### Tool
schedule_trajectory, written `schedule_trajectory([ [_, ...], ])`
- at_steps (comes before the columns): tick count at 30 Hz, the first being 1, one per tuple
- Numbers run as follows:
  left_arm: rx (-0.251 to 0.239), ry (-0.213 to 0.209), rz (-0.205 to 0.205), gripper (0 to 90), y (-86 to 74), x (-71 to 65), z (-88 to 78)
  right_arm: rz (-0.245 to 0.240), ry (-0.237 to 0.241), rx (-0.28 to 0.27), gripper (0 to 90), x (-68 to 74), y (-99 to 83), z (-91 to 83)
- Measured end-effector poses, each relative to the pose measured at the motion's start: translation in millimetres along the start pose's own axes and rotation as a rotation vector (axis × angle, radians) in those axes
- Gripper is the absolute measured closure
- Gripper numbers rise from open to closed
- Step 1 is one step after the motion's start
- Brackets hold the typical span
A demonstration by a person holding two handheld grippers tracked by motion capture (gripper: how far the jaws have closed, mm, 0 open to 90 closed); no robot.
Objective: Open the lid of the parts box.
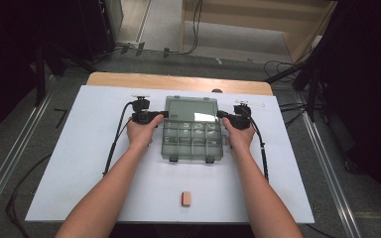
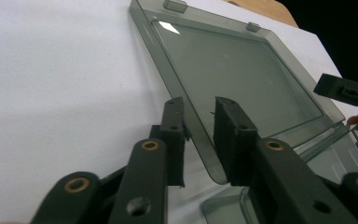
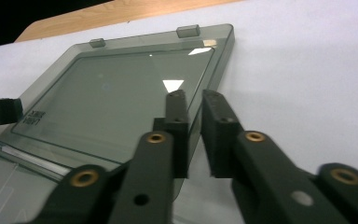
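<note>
A smoky clear compartment box sits mid-table with its lid folded back behind it, lying about flat. My left gripper is at the lid's left edge and my right gripper at its right edge. In the left gripper view the lid has its rim between the jaws of the left gripper, with a slim gap showing beside the rim. In the right gripper view the right gripper straddles the rim of the lid the same way, its pads not clearly pressing.
A small tan block lies near the front edge of the white table top. Cables trail from both grippers down the table. Wooden board edge runs along the back; dark stands and floor cables surround the table.
</note>
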State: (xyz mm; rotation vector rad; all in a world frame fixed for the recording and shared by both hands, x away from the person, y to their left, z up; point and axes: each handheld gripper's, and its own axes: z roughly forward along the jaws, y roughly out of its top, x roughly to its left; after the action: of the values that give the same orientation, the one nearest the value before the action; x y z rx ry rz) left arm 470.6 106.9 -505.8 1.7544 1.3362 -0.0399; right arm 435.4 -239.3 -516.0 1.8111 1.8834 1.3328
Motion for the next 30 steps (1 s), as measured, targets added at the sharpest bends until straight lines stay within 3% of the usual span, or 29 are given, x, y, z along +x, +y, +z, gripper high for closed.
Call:
schedule_trajectory([
  [2, -0.006, -0.016, 0.027, 64.3, -0.8, -1.7, -0.9, -0.039, -0.028, -0.01, 64.6, 2.3, 0.0, -0.6],
  [6, -0.034, -0.04, 0.081, 42.2, -2.0, -7.0, -5.1, -0.08, -0.024, -0.017, 44.2, 5.7, 1.2, -4.3],
  [10, -0.045, -0.04, 0.134, 24.5, -3.2, -12.5, -10.2, -0.107, -0.023, -0.029, 31.2, 8.7, 1.9, -9.6],
  [13, -0.074, -0.081, 0.15, 19.0, -4.4, -13.4, -15.7, -0.124, -0.018, -0.035, 15.3, 11.2, 2.1, -13.8],
  [15, -0.093, -0.069, 0.178, 18.9, -6.8, -15.8, -20.6, -0.131, -0.008, -0.045, 11.4, 13.4, 0.9, -16.6],
  [17, -0.116, -0.093, 0.197, 16.5, -9.6, -16.1, -25.9, -0.15, -0.006, -0.058, 11.2, 15.6, -1.4, -20.1],
  [18, -0.123, -0.102, 0.206, 11.0, -10.8, -16.0, -28.2, -0.157, -0.009, -0.062, 11.1, 16.3, -2.4, -21.3],
  [21, -0.15, -0.093, 0.238, 10.8, -15.3, -17.1, -36.2, -0.174, 0.003, -0.08, 8.6, 18.4, -5.6, -26.2],
  [23, -0.159, -0.091, 0.239, 10.8, -17.8, -16.8, -41.1, -0.181, 0.005, -0.09, 7.9, 19.4, -7.3, -28.9],
  [25, -0.169, -0.089, 0.241, 10.8, -20.0, -15.9, -45.2, -0.187, 0.031, -0.095, 0.0, 20.7, -9.6, -31.3],
  [28, -0.167, -0.08, 0.255, 10.3, -23.6, -14.9, -50.4, -0.199, 0.049, -0.098, 0.0, 23.4, -13.4, -35.2],
  [30, -0.158, -0.093, 0.28, 0.0, -27.0, -14.9, -52.9, -0.215, 0.043, -0.103, 0.0, 25.3, -15.9, -37.3],
])
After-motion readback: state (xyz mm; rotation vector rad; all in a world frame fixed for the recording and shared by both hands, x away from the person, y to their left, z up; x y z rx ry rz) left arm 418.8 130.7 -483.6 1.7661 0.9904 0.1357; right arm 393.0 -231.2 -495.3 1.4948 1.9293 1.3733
